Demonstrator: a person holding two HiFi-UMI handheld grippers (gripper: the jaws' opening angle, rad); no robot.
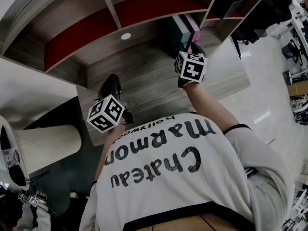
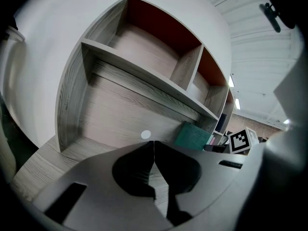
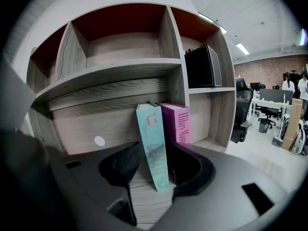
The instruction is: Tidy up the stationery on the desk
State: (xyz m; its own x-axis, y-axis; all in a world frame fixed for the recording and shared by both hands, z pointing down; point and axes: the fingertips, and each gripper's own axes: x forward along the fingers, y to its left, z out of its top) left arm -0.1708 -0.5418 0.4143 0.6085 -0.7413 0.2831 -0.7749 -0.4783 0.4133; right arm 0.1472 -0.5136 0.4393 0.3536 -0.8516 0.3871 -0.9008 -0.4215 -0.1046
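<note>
A teal book (image 3: 153,143) stands on end on the wooden desk (image 1: 149,83) and leans against a pink book (image 3: 179,121) at the shelf unit's right divider. My right gripper (image 3: 155,147) is open, its jaws on either side of the teal book's spine without pressing it. In the head view the right gripper (image 1: 194,48) is at the two books, teal (image 1: 179,30) and pink (image 1: 194,25). My left gripper (image 2: 154,148) is shut with nothing in it, and it hovers over the desk to the left (image 1: 111,82). From there the teal book (image 2: 192,136) shows far to the right.
A wooden shelf unit (image 3: 115,69) with red-backed compartments rises behind the desk. A black box (image 3: 203,66) sits in its right compartment. A white round cap (image 3: 99,141) marks the back panel. A black office chair (image 3: 240,121) stands right of the desk, a ribbed white cylinder (image 1: 48,146) left.
</note>
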